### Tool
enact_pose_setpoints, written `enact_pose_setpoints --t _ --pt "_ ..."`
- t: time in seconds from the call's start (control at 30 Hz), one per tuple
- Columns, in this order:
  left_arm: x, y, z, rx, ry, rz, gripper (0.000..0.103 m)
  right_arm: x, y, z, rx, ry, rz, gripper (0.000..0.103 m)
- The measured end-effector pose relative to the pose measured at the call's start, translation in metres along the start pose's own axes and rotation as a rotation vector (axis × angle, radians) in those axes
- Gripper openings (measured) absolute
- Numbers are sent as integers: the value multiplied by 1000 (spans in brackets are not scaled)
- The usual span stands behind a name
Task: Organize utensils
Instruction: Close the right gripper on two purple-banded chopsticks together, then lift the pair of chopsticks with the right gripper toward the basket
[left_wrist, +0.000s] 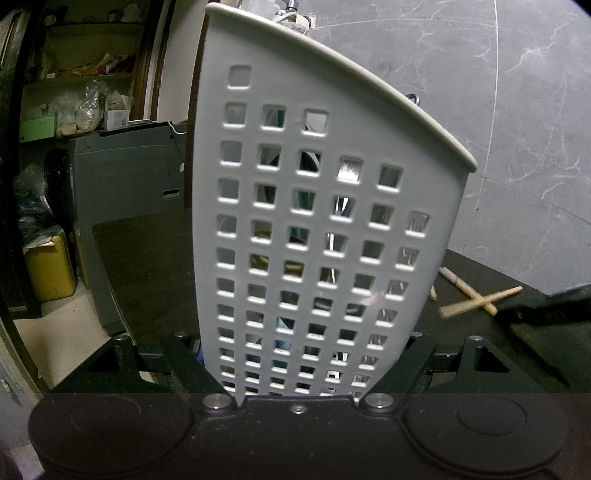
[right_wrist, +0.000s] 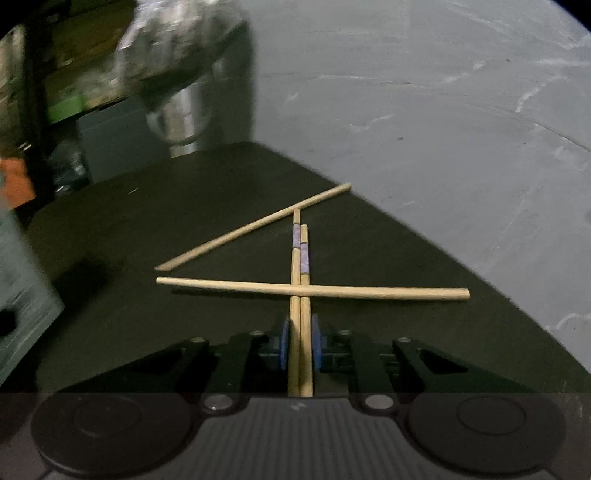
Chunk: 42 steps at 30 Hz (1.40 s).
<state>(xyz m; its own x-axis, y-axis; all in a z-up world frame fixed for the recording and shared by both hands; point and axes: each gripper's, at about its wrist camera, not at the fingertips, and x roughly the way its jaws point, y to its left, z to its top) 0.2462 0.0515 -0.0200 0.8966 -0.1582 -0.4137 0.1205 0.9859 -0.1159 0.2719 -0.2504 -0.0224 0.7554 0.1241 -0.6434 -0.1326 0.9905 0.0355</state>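
My left gripper (left_wrist: 295, 354) is shut on a tall white perforated utensil holder (left_wrist: 314, 206), which fills the left wrist view; metal cutlery and wooden pieces show through its square holes. My right gripper (right_wrist: 300, 345) is shut on a pair of wooden chopsticks with purple bands (right_wrist: 300, 258), pointing away along the dark table (right_wrist: 147, 221). A plain chopstick (right_wrist: 314, 290) lies across the pair. Another plain chopstick (right_wrist: 255, 225) lies diagonally beyond. Crossed chopsticks (left_wrist: 480, 295) also show to the right of the holder, next to the right gripper's dark body.
A grey marble-look wall (right_wrist: 424, 110) runs behind the table's far right edge. A metal cup (right_wrist: 181, 122) stands blurred at the far left corner. Cluttered shelves (left_wrist: 81, 92), a grey appliance (left_wrist: 129, 177) and a yellow container (left_wrist: 50, 269) lie left of the table.
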Motion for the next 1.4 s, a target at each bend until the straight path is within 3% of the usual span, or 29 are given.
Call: enact_pose_setpoints --t 0.37,0.53,0.6,0.67,0.73,0.9,1.0,1.07,1.23,1.4 --pt "0 0 0 -1 0 0 81 -64 48 -39 -295 72 283 15" --pt "0 0 0 0 0 0 81 -70 56 -43 -315 74 321 17" --pt "0 0 0 0 0 0 81 -67 51 -41 -281 81 340 20" --pt "0 0 0 1 0 1 81 -64 41 -38 -214 93 372 35" --pt "0 0 0 2 0 0 81 -58 30 -34 -133 101 400 43" --pt "1 -1 0 5 1 3 81 -42 3 -23 144 131 468 50" --pt "1 -2 -1 3 1 3 81 -31 -9 -16 295 146 459 44" --pt "2 -2 -1 4 2 3 81 -23 -12 -12 338 151 419 20" --pt "2 -2 -1 5 2 4 81 -9 -17 -3 364 141 372 18" --pt "2 -2 -1 5 3 4 81 21 -24 9 488 152 398 17"
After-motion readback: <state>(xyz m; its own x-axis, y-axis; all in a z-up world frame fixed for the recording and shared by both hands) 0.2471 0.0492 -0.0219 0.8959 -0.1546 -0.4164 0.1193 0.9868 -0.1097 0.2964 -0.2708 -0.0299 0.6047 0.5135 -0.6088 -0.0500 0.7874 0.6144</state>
